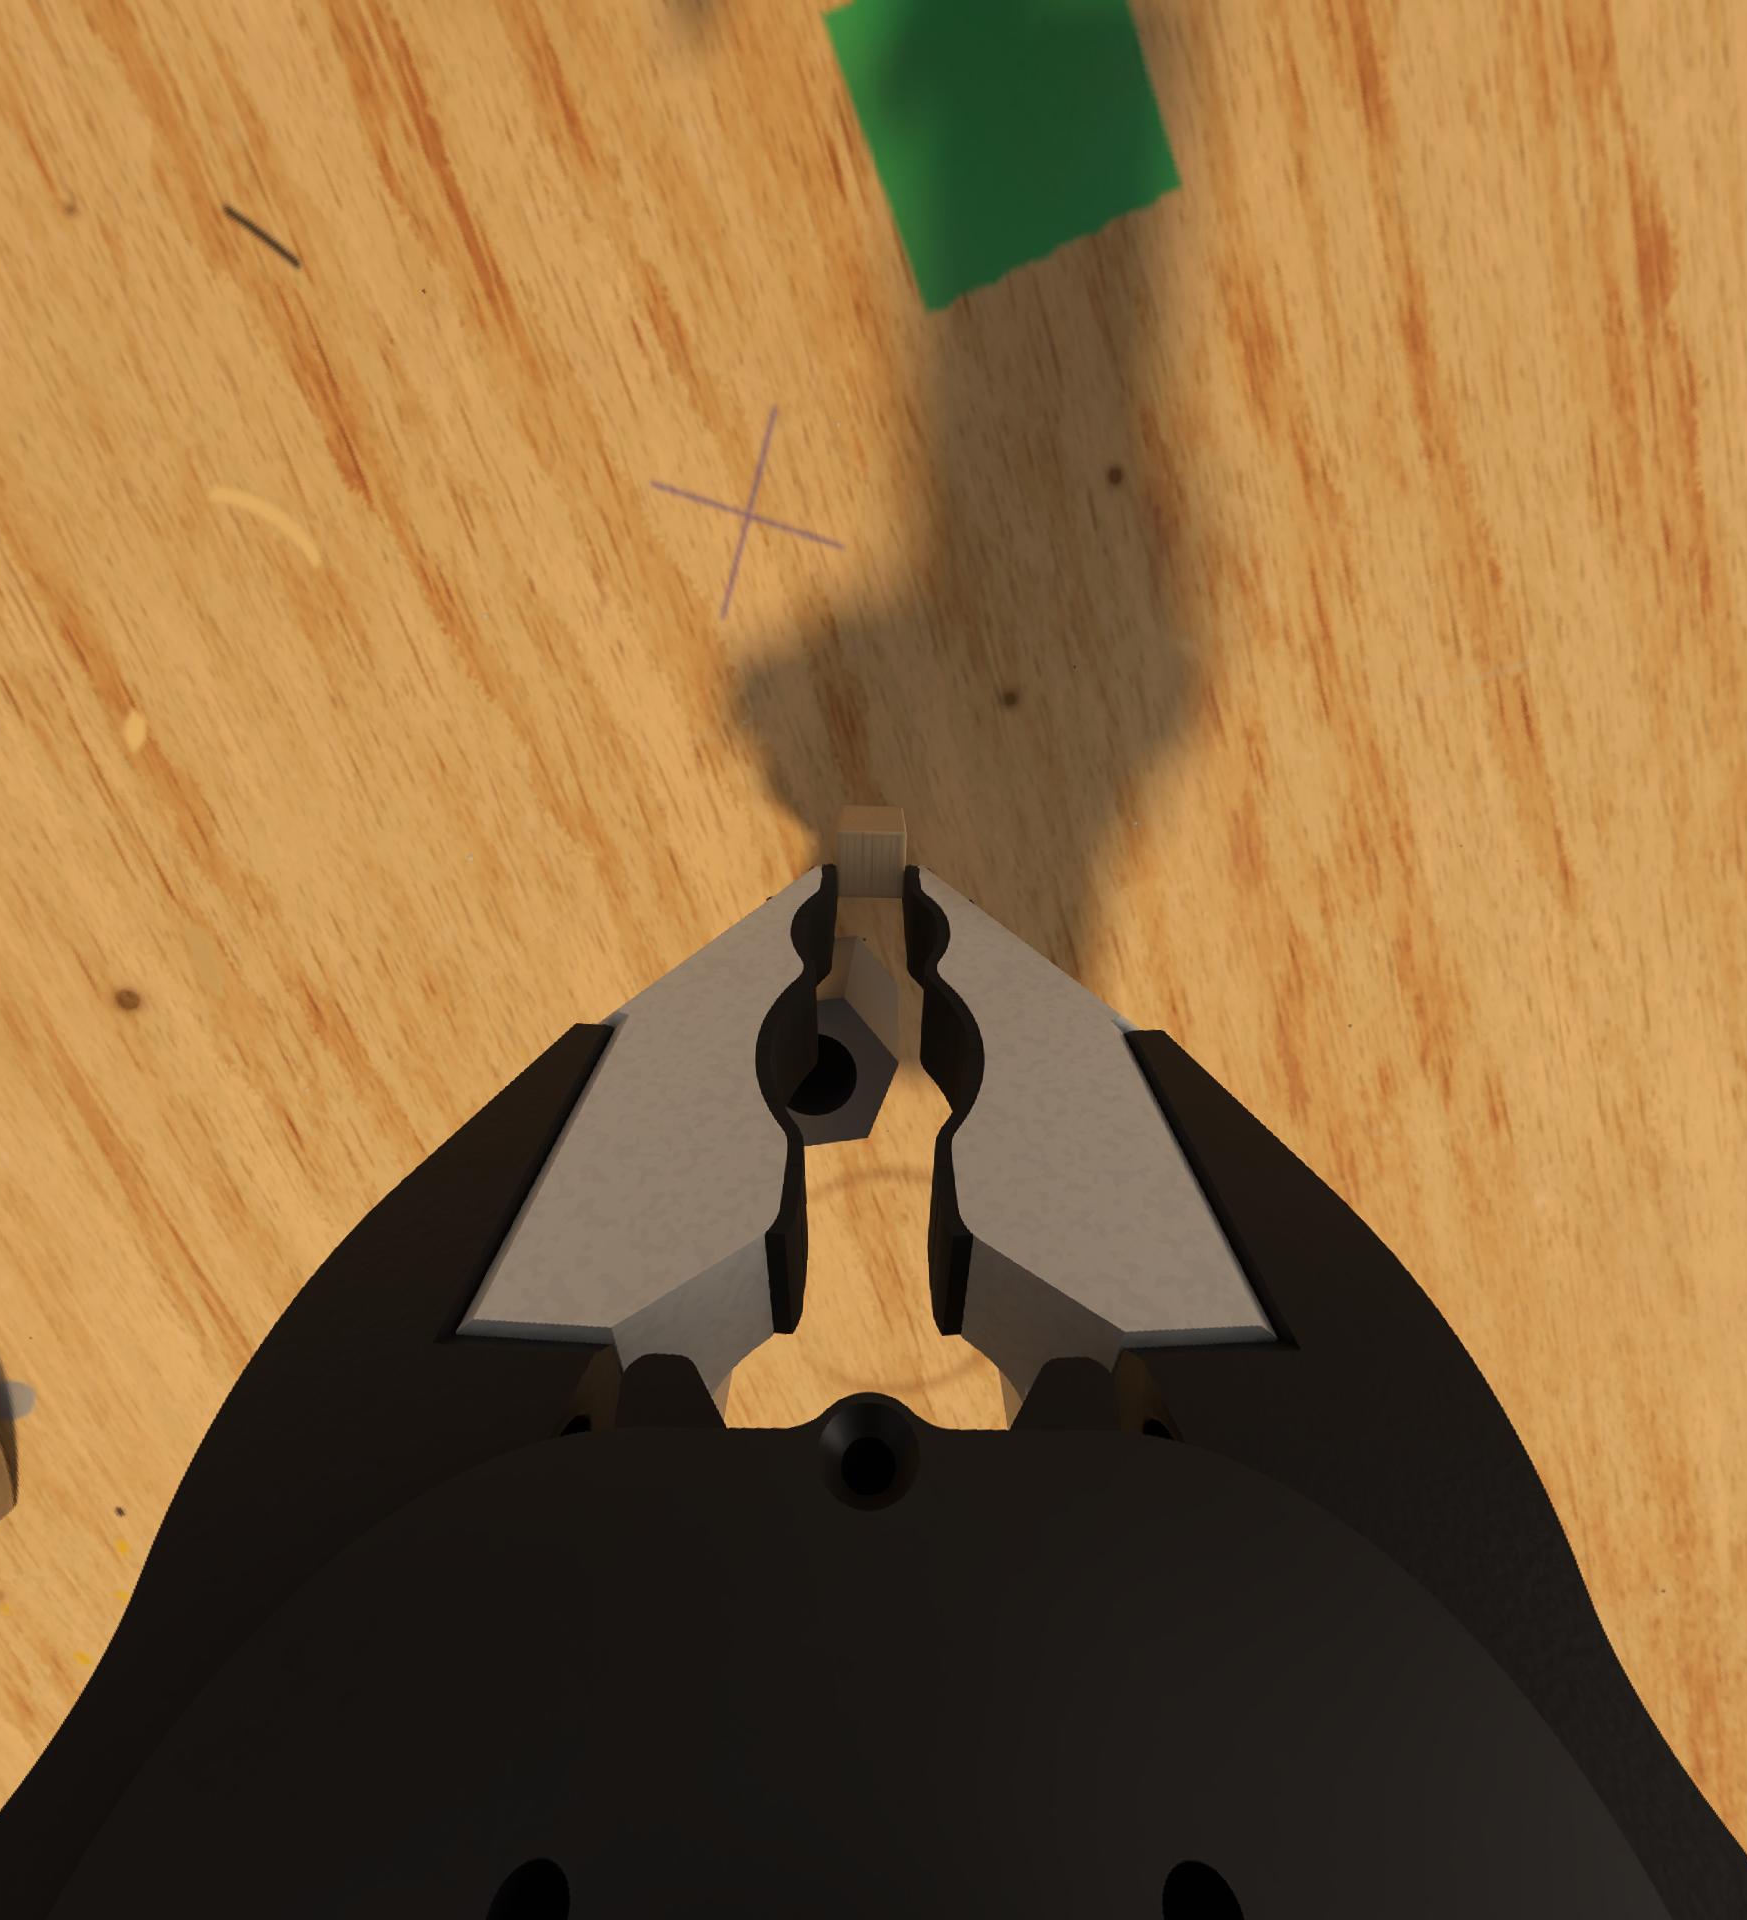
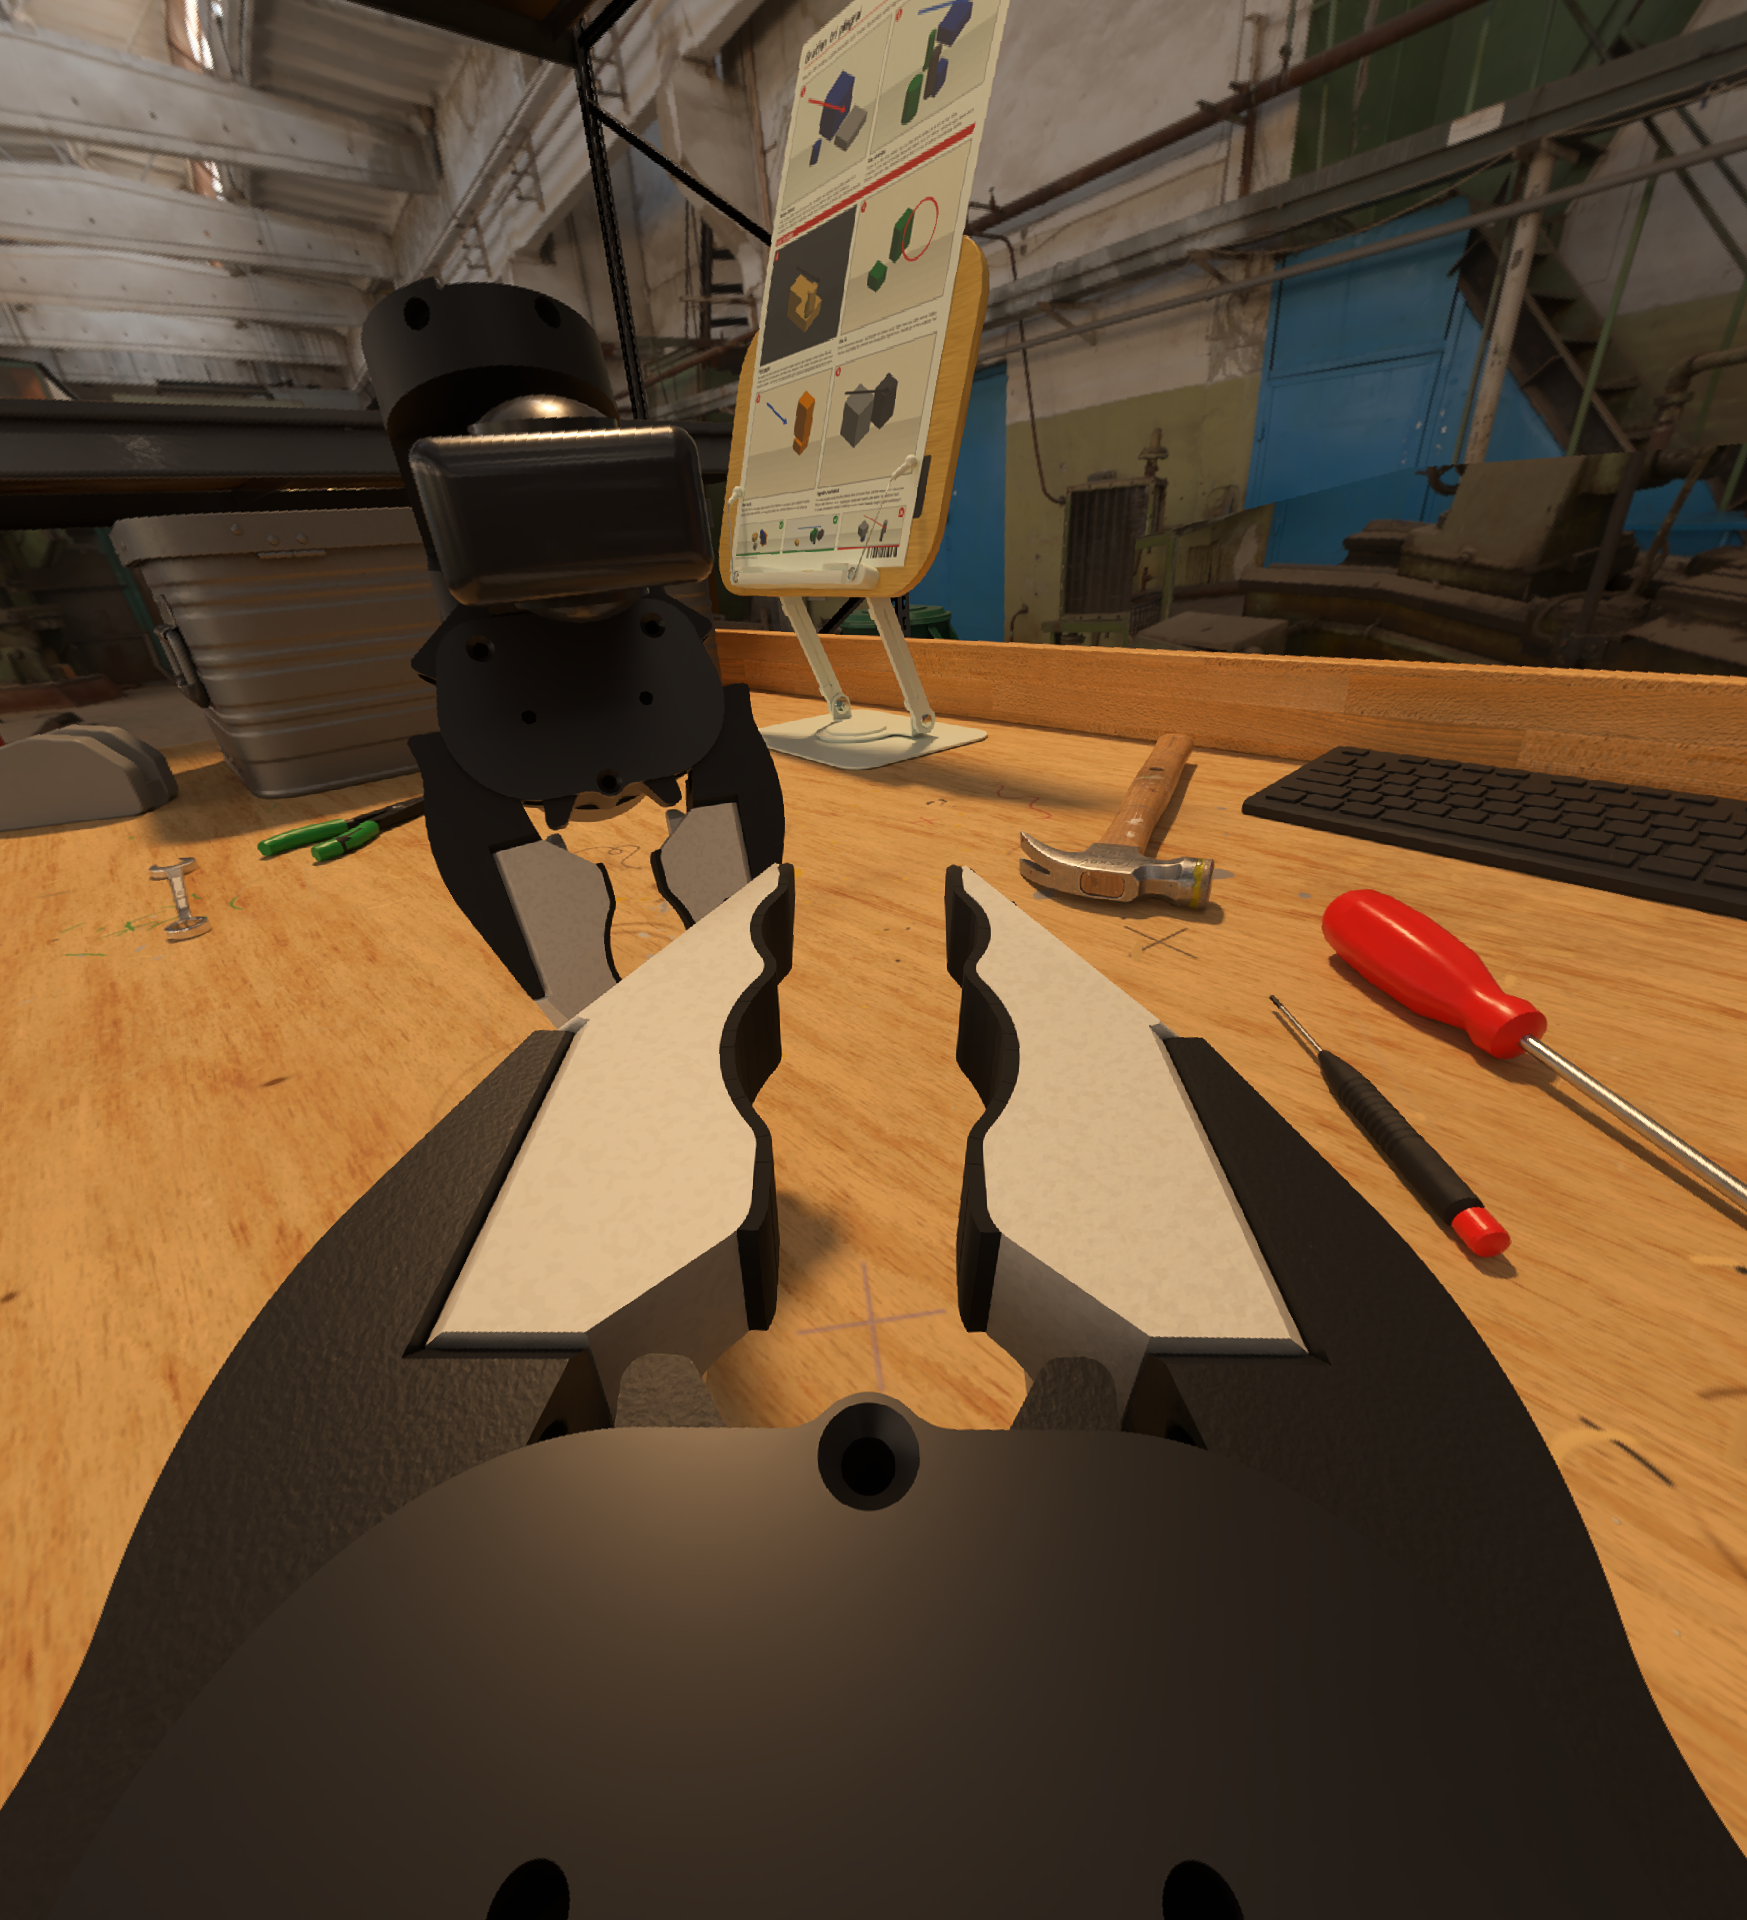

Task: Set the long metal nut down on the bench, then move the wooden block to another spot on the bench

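In your left wrist view, the left gripper (image 1: pixel 867 883) points down at the bench (image 1: pixel 329 727). Its fingers are spread a little, and the long metal nut (image 1: pixel 841 1049) sits between them against the left finger (image 1: pixel 687 1101), clear of the right one. The wooden block (image 1: pixel 871 850) shows just past the fingertips. A green block (image 1: pixel 1004 135) lies farther ahead, near a pencilled cross (image 1: pixel 747 511).

In your right wrist view, the right gripper (image 2: pixel 869 894) hangs low over the bench, fingers apart and empty. The left gripper stands ahead, with a hammer (image 2: pixel 1123 836) and a red screwdriver (image 2: pixel 1440 982) to the right.
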You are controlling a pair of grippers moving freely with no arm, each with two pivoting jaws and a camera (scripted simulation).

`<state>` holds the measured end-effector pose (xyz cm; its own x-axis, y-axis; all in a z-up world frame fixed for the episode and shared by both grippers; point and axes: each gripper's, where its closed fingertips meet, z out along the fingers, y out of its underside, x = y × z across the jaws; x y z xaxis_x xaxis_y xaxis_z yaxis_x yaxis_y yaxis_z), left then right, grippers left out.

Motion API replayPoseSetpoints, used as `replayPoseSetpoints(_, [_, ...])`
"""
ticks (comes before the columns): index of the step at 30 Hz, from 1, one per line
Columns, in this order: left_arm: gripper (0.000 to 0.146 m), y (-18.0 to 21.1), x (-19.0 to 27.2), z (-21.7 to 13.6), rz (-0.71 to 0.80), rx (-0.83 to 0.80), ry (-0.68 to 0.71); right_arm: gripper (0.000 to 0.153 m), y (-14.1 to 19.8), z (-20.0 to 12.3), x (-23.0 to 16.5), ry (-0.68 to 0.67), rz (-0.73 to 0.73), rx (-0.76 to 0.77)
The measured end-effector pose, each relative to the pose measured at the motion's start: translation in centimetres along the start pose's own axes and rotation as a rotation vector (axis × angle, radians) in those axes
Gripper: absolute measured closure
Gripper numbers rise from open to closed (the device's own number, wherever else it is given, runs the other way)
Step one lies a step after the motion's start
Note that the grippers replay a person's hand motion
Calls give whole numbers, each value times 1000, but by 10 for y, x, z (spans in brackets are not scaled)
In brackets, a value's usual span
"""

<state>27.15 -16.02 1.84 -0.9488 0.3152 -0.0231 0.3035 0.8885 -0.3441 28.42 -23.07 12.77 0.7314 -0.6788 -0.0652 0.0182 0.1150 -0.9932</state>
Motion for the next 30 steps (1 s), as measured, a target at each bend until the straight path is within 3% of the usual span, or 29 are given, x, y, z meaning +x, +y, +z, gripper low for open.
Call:
replayPoseSetpoints(8, [134,1,0,1,0,-24,11,123,0,0,0,-1,0,-2])
replayPoseSetpoints(11, [112,2,-2,1,-5,-16,2,124,0,0,0,-1,0,-1])
replayPoseSetpoints(13, [109,1,-6,-4,-27,27,-20,124,0,0,0,0,1,1])
replayPoseSetpoints(16, [108,-8,-18,-28,-105,212,-85,124,1,1,-1,-4,4,-8])
replayPoseSetpoints(23, [95,-17,-29,-115,-260,994,-186,123,11,9,-6,-20,-27,-103])
replayPoseSetpoints(27, [80,1,-19,-128,-255,1196,-250,123,25,19,-17,-59,-82,-226])
replayPoseSetpoints(30, [78,12,-12,-121,-265,1225,-264,123,40,30,-30,-114,-103,-356])
